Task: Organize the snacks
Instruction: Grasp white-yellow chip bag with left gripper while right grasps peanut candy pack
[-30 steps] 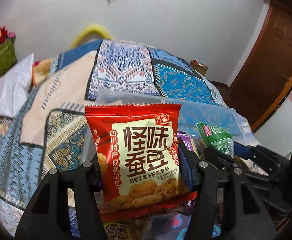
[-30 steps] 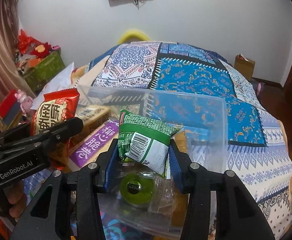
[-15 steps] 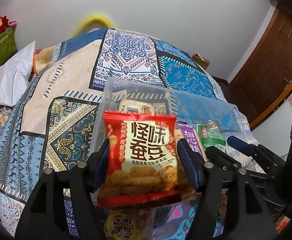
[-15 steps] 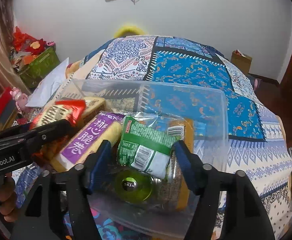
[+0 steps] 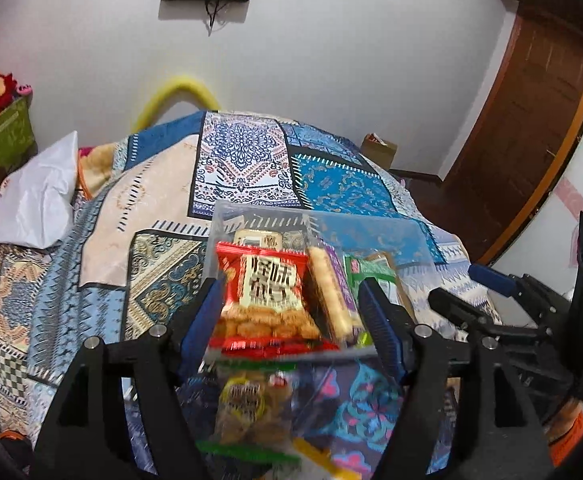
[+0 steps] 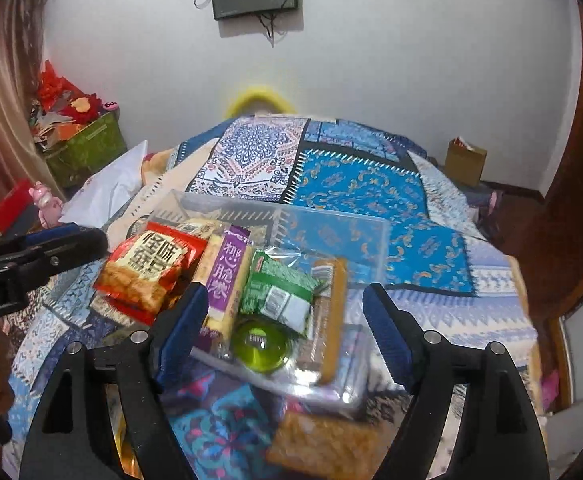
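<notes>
A clear plastic box [image 6: 331, 224] sits on the quilted bed. Inside it lie a red snack bag [image 6: 151, 268], a purple-labelled bar [image 6: 225, 276], a green packet [image 6: 279, 292], a green jelly cup [image 6: 261, 346] and a long brown bar [image 6: 329, 312]. The red bag [image 5: 269, 296] leans at the box's left end. My left gripper [image 5: 291, 320] is open and empty, pulled back above the near rim. My right gripper [image 6: 283, 332] is open and empty over the box's near side. Loose snack packets lie in front of the box [image 5: 247, 408] [image 6: 323, 444].
The patterned quilt [image 6: 355, 184] covers the bed. A white pillow [image 5: 35, 196] lies at the left. A green bin [image 6: 87, 148] with red items stands far left. A cardboard box [image 6: 465, 160] and a wooden door [image 5: 531, 120] are at the right.
Both grippers opened and drew back. The red bag left my left gripper and the green packet left my right gripper; both now rest in the box.
</notes>
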Action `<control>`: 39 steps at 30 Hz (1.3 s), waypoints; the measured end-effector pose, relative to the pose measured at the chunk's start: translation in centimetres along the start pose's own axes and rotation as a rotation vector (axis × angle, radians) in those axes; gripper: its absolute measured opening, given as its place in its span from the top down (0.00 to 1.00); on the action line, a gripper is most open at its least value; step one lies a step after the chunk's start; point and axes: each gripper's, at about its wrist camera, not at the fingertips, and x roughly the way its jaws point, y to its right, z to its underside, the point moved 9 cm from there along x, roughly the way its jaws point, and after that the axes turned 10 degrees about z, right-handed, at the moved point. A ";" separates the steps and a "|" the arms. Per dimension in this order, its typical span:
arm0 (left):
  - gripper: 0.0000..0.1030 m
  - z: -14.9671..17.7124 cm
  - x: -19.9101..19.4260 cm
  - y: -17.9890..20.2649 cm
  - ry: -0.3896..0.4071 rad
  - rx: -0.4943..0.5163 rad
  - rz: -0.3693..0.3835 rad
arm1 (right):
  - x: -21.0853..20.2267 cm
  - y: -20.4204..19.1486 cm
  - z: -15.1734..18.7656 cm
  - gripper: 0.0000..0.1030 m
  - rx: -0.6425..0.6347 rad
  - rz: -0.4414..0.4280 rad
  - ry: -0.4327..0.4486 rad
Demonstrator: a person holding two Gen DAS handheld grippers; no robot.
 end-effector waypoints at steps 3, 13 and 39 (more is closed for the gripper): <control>0.29 1.6 -1.5 0.5 -0.009 0.014 0.006 | -1.0 0.7 1.1 0.24 0.002 0.010 -0.001; 0.29 9.8 -2.5 0.0 -0.124 0.021 -0.049 | -1.8 2.7 7.7 0.23 -0.040 0.065 -0.087; 0.29 17.2 2.0 0.6 -0.260 -0.016 0.000 | 3.9 1.8 12.0 0.23 0.090 0.007 -0.255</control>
